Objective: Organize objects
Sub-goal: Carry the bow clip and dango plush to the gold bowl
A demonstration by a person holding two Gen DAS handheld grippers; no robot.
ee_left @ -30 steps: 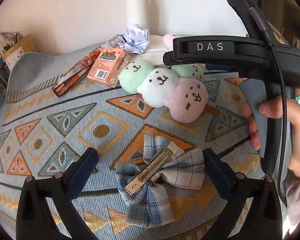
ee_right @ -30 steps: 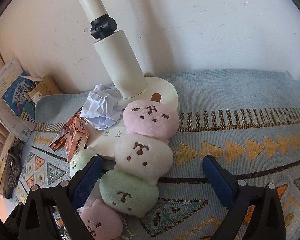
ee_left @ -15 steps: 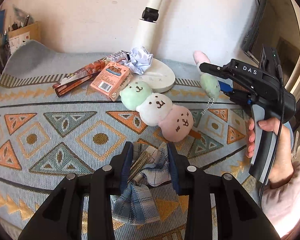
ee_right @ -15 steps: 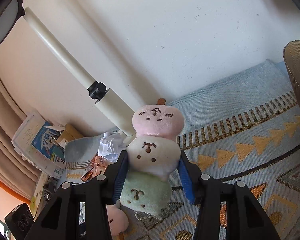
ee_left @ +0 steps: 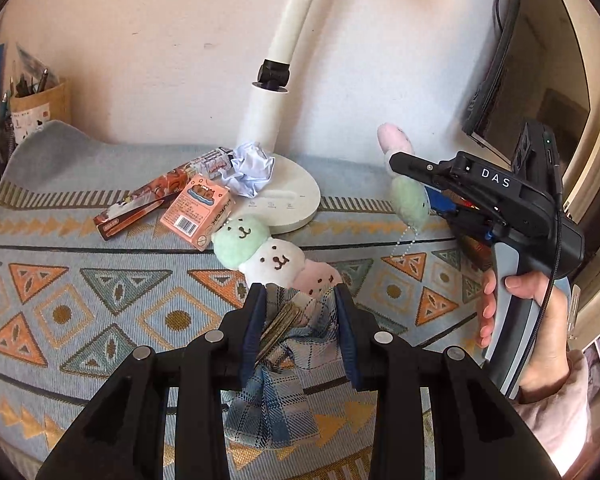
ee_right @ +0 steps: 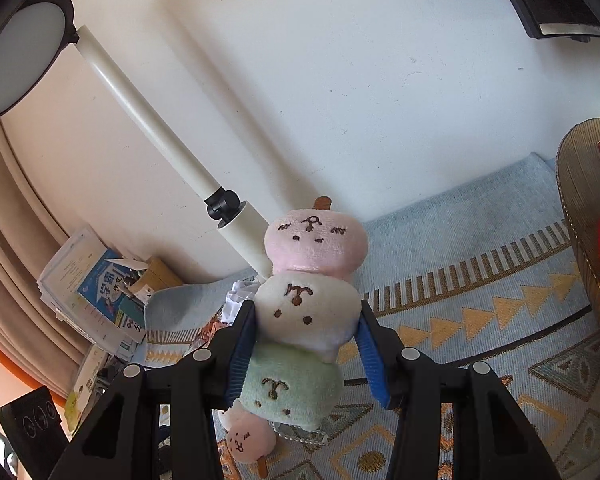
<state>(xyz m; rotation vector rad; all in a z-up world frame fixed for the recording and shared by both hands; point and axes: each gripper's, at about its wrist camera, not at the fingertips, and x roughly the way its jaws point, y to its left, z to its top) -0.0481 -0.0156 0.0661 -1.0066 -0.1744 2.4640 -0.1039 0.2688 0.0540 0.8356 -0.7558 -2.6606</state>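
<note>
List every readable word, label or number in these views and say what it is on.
"DAS": on the right gripper.
"LUCKOH", roughly; blurred: side of the orange box.
Barcode on that box: digits too small.
Long red box: print unreadable.
Blue book: large Chinese characters, too blurred to quote.

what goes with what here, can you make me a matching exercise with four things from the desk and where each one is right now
Things:
1. plaid bow
2. lifted dango plush
3. second dango plush
4. crumpled paper

Places:
A. on the lamp base
B. lying on the patterned cloth
C. clamped in the right claw
D. clamped in the left claw

Pairs: 1-D, 2-C, 3-B, 4-A
</note>
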